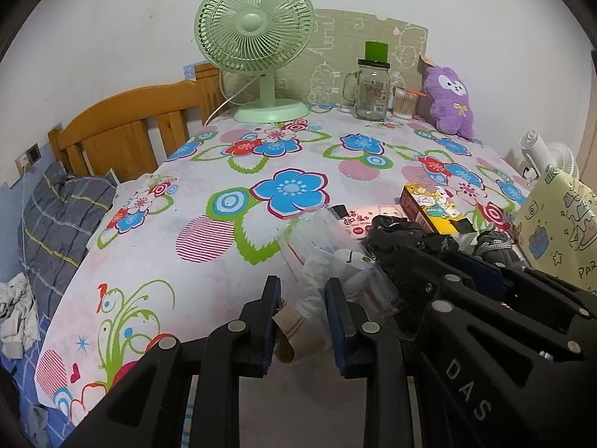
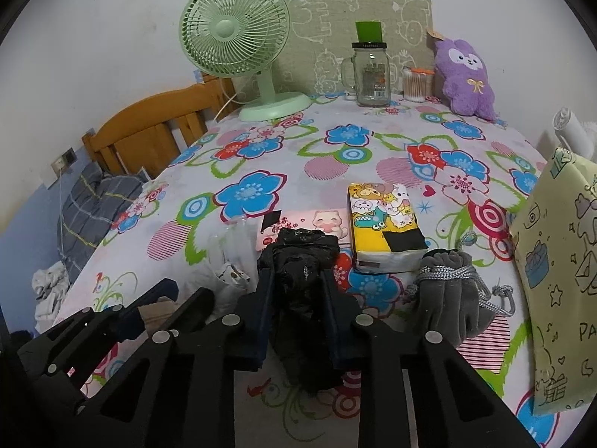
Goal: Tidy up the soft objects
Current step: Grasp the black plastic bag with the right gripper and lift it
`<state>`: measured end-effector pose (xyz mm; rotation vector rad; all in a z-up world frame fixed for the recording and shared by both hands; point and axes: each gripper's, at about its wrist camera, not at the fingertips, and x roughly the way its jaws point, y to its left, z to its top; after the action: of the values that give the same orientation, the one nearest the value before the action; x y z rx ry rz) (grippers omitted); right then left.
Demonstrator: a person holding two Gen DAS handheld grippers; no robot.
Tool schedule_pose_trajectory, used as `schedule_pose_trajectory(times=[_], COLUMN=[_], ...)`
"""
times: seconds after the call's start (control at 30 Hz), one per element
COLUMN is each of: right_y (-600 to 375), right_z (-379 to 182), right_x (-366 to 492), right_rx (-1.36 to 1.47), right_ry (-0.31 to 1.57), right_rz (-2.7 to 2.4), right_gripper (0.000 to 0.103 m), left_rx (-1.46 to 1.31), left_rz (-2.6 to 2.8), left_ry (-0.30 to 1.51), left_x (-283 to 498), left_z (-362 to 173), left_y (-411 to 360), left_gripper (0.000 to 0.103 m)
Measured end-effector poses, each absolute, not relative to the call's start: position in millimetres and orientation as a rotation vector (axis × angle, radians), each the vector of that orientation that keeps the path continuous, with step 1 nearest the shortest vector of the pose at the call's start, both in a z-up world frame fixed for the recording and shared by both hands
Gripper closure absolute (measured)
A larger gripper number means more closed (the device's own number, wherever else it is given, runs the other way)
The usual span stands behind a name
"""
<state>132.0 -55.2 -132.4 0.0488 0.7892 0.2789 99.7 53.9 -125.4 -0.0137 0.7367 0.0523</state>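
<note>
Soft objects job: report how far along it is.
Nothing looks sorted yet. In hand: the right gripper is shut on the crumpled black plastic bag; the left gripper is shut on the clear plastic bag. Left on the flowered tablecloth: the grey drawstring pouch, the yellow cartoon tissue pack and the pink wipes pack.

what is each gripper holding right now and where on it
The right gripper is shut on the black plastic bag around its middle; the left gripper is shut on the clear plastic bag at its near end.

Left claw [image 1: 303,300] clamped shut, angled downward; right claw [image 2: 296,291] closed, tilted downward, close alongside
</note>
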Motion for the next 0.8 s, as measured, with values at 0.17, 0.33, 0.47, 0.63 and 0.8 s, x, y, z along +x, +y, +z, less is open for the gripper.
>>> schedule_pose_trajectory(times=[0.17,0.33,0.47,0.63,0.8], right_y=[-58,-62,-65,-68,-73], right_z=[-125,-115,-108,-96,-84], right_x=[127,121,117,112,107], right_rx=[0.029,0.025,0.023,0.012,0.011], right_ry=[0.769,0.749,0.732,0.711,0.685], right_rz=[0.261,0.254,0.251,0.251,0.25], right_gripper=[0.081,0.081,0.081,0.081,0.081], left_rx=[-0.003,-0.003,0.0,0.01,0.018], left_rz=[0.047,0.037,0.033,0.029,0.025], left_ry=[0.719,0.699,0.684,0.665,0.636], left_x=[94,90,87,83,78], left_z=[-119,-111,-104,-94,-81], left_y=[49,45,42,39,34], left_gripper=[0.08,0.08,0.08,0.08,0.08])
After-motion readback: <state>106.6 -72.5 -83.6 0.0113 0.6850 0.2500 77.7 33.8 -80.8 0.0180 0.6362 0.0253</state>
